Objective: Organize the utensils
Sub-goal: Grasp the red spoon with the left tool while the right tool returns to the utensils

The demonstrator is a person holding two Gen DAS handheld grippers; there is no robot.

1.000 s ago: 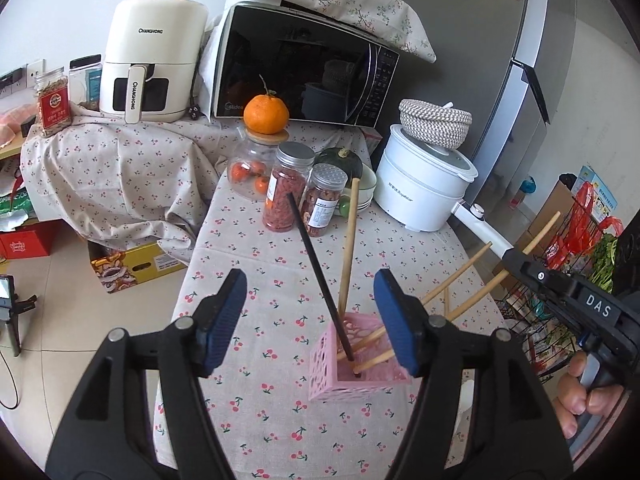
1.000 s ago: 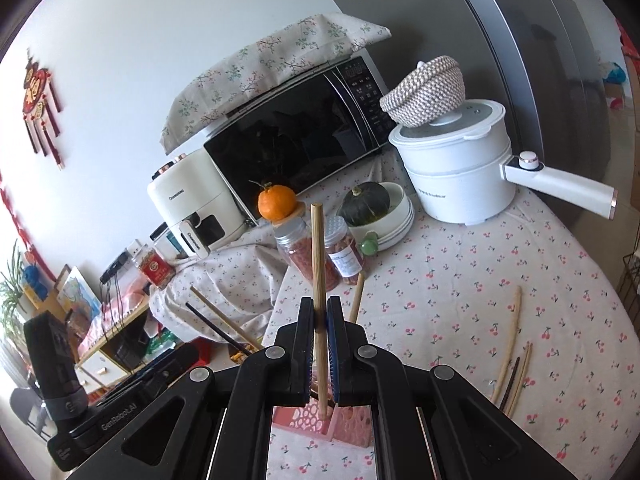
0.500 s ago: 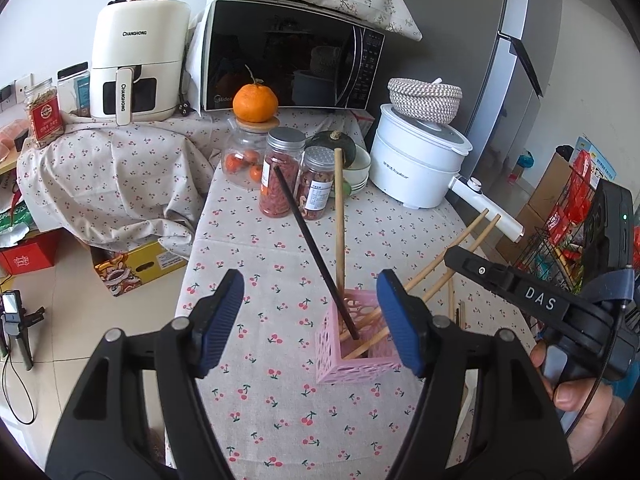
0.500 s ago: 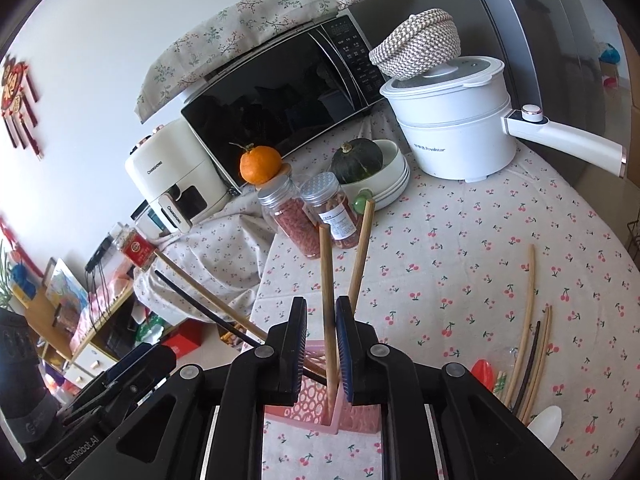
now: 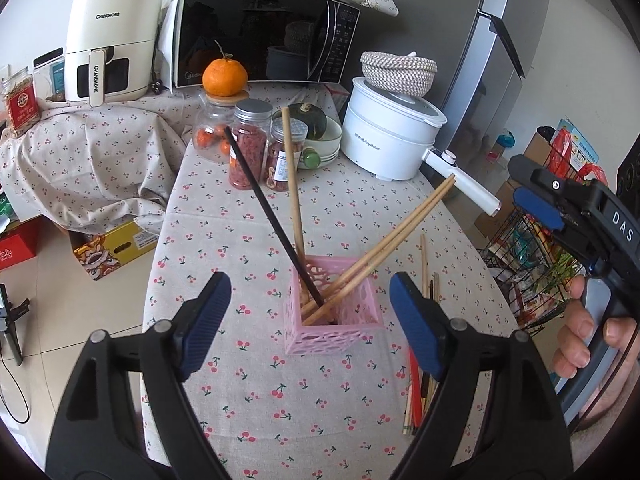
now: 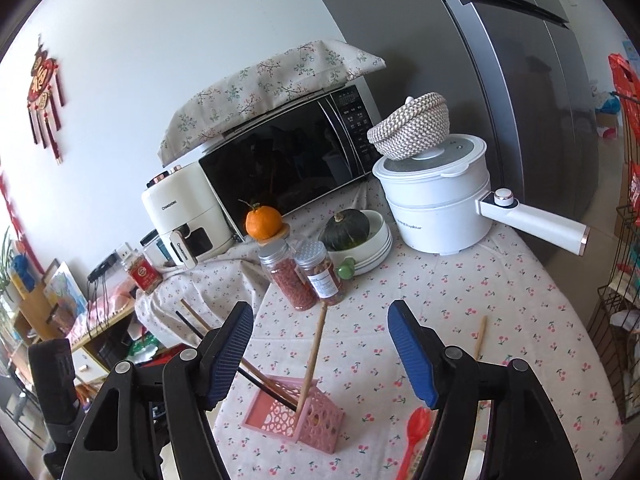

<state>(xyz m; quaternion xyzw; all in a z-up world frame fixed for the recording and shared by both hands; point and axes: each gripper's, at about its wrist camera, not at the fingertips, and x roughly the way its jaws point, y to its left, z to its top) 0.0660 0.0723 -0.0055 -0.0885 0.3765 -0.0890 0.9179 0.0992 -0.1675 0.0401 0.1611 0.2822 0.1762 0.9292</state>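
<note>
Left gripper [image 5: 310, 322] hung spread and empty just short of the pink holder [image 5: 334, 314], four chopsticks [image 5: 294, 188] leaning inside; right gripper [image 6: 320, 354] likewise spread, empty; loose chopsticks [image 5: 423, 264] lay beside; best pinch one mid-length, lower it tip-first.

Daylit kitchen corner with white walls and a pale tiled floor.
A table under a cherry-print cloth [image 5: 256, 392] fills the near middle; a tall grey refrigerator [image 6: 532, 92] stands far right, a red tasselled wall ornament [image 6: 44, 92] hangs far left, and beige floor tiles [image 5: 60, 312] show on the left.
</note>
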